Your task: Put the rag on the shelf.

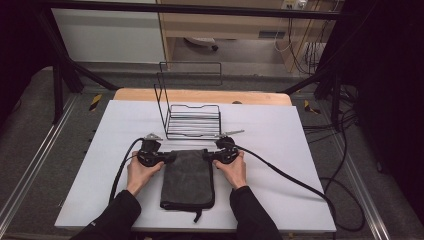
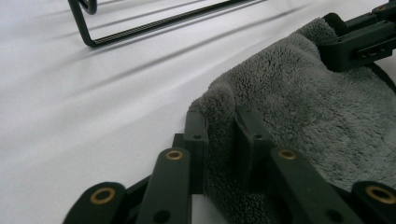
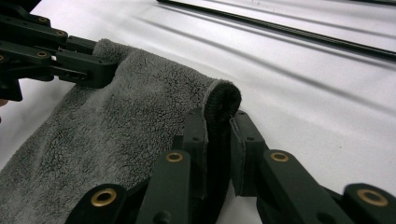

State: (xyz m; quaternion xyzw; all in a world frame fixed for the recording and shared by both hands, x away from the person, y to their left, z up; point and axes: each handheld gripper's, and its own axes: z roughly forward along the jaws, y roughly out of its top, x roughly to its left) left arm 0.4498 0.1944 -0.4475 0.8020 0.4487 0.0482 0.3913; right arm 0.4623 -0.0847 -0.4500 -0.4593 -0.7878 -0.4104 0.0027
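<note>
A folded dark grey towel (image 1: 188,177) lies on the white table, its far edge toward the wire rack. My left gripper (image 1: 170,156) is shut on the towel's far left corner (image 2: 219,100); the fleece is pinched between the two black pads. My right gripper (image 1: 206,155) is shut on the far right corner (image 3: 223,99), with the hem bunched between its pads. Both grippers point inward at each other across the towel's far edge. In the left gripper view the other gripper (image 2: 359,39) shows at the top right. Each hand holds its gripper from behind.
A black wire rack (image 1: 192,112) stands on the table just beyond the towel, its base bar (image 2: 159,25) close to the left gripper. Cables (image 1: 285,175) trail from both grippers across the white table (image 1: 280,130). The table's front edge is near the person's forearms.
</note>
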